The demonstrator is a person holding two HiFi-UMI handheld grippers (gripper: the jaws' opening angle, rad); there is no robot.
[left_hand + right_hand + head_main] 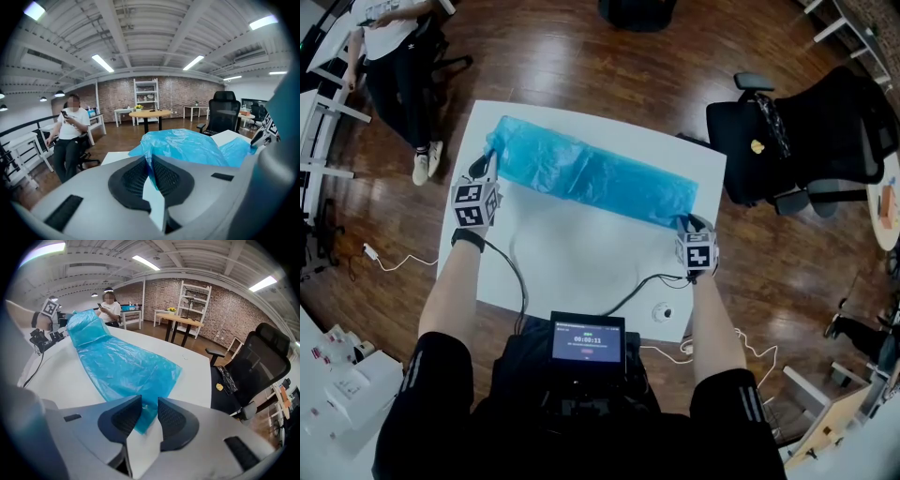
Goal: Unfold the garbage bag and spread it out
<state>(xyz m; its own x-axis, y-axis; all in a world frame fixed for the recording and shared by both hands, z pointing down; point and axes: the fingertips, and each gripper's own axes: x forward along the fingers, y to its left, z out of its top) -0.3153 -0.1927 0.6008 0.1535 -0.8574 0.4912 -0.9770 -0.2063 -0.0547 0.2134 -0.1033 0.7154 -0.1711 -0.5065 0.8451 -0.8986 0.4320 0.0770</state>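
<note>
A blue garbage bag (591,173) lies as a long, crumpled strip across the far half of the white table (572,253). My left gripper (487,161) is at the bag's left end, shut on a corner of it. In the left gripper view the blue film (187,145) runs down into the closed jaws (151,171) and bulges up behind them. My right gripper (686,223) is at the bag's right end. In the right gripper view the jaws (149,416) stand apart, with the bag's (122,366) near corner lying flat on the table in the gap.
Black cables (511,272) run from both grippers over the table's near half, past a small round object (664,312). A black office chair (806,141) stands off the table's right side. A seated person (394,47) is beyond the far left corner.
</note>
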